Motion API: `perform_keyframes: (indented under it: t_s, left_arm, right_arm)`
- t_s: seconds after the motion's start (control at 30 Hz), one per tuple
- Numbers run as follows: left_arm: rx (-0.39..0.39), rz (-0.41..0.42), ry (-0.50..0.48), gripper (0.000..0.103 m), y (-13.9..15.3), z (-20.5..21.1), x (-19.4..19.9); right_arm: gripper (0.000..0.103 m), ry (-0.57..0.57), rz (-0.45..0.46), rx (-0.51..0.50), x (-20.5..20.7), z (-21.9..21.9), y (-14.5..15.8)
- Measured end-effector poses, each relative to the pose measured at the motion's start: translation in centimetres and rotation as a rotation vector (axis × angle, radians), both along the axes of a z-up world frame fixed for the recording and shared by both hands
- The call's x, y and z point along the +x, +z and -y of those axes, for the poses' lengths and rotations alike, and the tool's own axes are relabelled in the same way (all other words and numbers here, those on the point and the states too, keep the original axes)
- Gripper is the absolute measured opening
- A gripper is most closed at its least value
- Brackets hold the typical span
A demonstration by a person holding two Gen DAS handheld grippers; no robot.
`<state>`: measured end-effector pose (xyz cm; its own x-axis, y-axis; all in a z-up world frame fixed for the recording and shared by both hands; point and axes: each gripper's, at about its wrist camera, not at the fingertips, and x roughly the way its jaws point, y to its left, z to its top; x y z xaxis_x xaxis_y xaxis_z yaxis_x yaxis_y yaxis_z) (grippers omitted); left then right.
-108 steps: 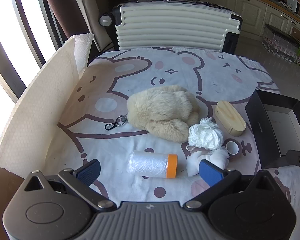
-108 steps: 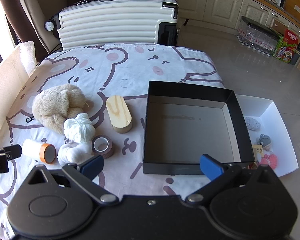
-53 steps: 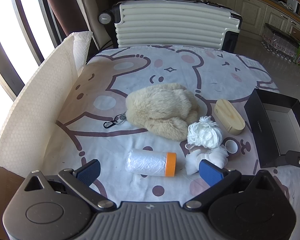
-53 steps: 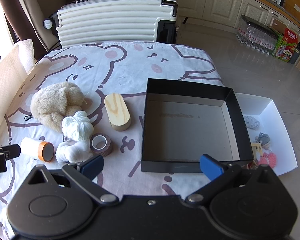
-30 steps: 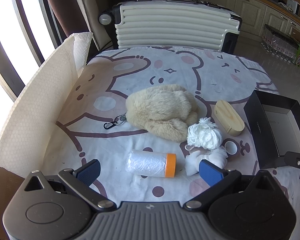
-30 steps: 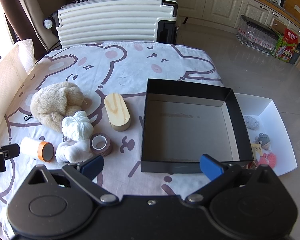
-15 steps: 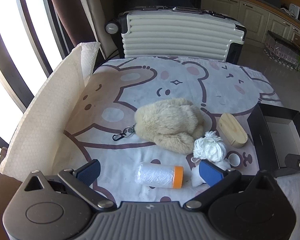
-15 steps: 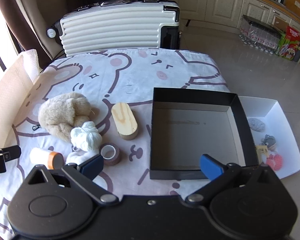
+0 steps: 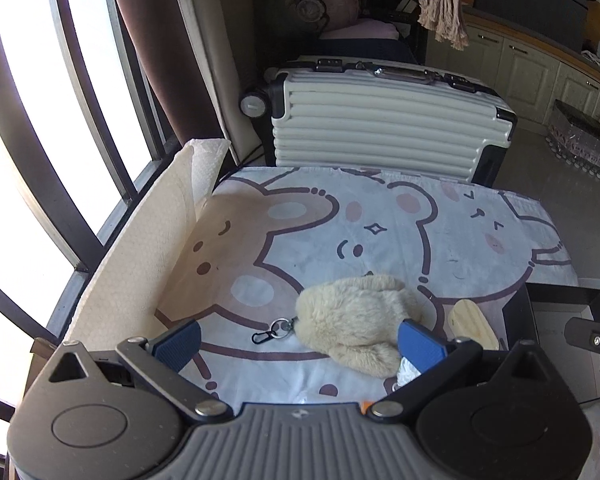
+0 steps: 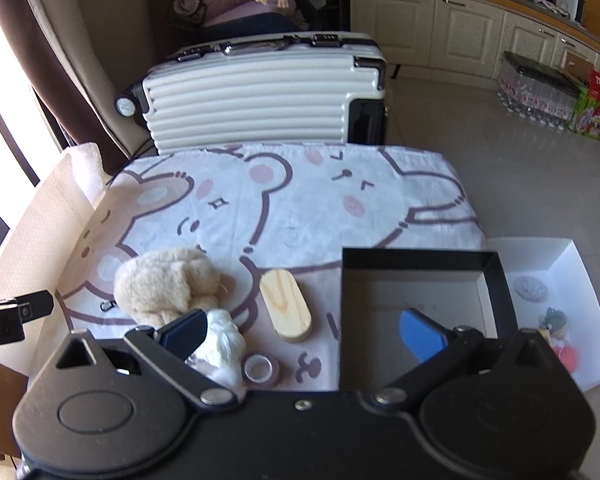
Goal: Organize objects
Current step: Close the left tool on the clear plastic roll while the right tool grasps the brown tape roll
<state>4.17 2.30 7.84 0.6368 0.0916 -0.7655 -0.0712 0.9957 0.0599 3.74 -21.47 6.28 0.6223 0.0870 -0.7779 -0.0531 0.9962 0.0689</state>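
A beige plush toy [image 9: 356, 320] with a key clip [image 9: 272, 330] lies on the bear-print cloth; it also shows in the right wrist view [image 10: 164, 284]. Beside it are an oval wooden block [image 10: 285, 306], white yarn [image 10: 224, 340] and a brown tape roll [image 10: 261, 370]. An empty black box [image 10: 420, 280] sits at the right. My left gripper [image 9: 300, 340] is open and empty above the cloth's near edge. My right gripper [image 10: 304, 334] is open and empty, high over the box's near edge. The plastic roll with the orange cap is almost hidden under the left gripper.
A white ribbed suitcase [image 10: 260, 100] stands behind the table. A padded white sheet [image 9: 140, 264] lines the left edge by the window. A white tray [image 10: 556, 304] with small trinkets lies right of the black box. Kitchen cabinets stand at the back right.
Both grippers have risen and tilted up, so the objects have slid down in both views. Nothing on the table has moved. Both jaws stay open.
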Motion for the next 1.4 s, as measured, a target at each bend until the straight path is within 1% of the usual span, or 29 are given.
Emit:
perform_keyframes:
  t_s: [0.1,0.23,0.33,0.43,0.53,0.67,0.7,0.73,0.77,0.87,0.97,1.1,1.17,1.27,1.4]
  left_arm:
    - [0.006,-0.002,0.015,0.103,0.3,0.2,1.0]
    - [-0.009,-0.030,0.038,0.103,-1.0,0.3,2.1]
    - [-0.021,-0.068,0.059,0.103,-2.8,0.0,2.6]
    - [-0.040,-0.110,0.087,0.103,-4.8,-0.7,2.9]
    - [-0.086,-0.167,0.127,0.103,-7.1,-1.6,3.0]
    - [-0.132,-0.236,0.168,0.098,-9.9,-2.3,3.2]
    - [-0.145,-0.249,0.180,0.098,-10.4,-2.4,3.3]
    - [-0.162,-0.261,0.193,0.097,-10.9,-2.6,3.4]
    - [-0.180,-0.274,0.206,0.096,-11.3,-2.7,3.5]
    - [-0.231,-0.313,0.243,0.094,-12.7,-3.1,3.5]
    - [-0.282,-0.359,0.286,0.091,-13.9,-3.5,3.6]
    - [-0.382,-0.421,0.350,0.089,-15.4,-4.1,3.3]
    - [-0.434,-0.446,0.385,0.086,-16.0,-4.3,3.2]
    - [-0.500,-0.460,0.435,0.083,-16.6,-4.6,2.9]
    - [-0.554,-0.462,0.494,0.078,-17.1,-4.7,2.7]
  right_arm:
    - [0.103,0.014,0.005,0.002,1.1,-0.9,0.4]
    - [0.103,0.015,0.006,0.027,2.4,-1.8,-0.1]
    - [0.103,0.025,-0.013,0.038,3.1,-2.4,-1.7]
    - [0.103,0.055,-0.035,0.026,3.4,-2.9,-3.6]
    - [0.103,0.091,-0.050,0.022,3.5,-3.1,-5.4]
    - [0.103,0.134,-0.064,0.024,3.7,-3.0,-7.2]
    - [0.101,0.137,-0.073,0.022,3.7,-2.9,-7.5]
    - [0.095,0.141,-0.084,0.024,3.8,-2.8,-8.0]
    - [0.094,0.145,-0.099,0.032,4.0,-2.6,-8.3]
    - [0.092,0.150,-0.125,0.058,4.1,-2.2,-9.4]
    - [0.090,0.162,-0.140,0.058,4.1,-2.1,-10.1]
    - [0.089,0.171,-0.160,0.049,4.3,-2.2,-10.7]
    - [0.089,0.176,-0.169,0.049,4.4,-2.2,-11.0]
    - [0.087,0.190,-0.181,0.052,4.3,-2.3,-11.4]
    - [0.083,0.225,-0.191,0.036,4.1,-2.7,-12.1]
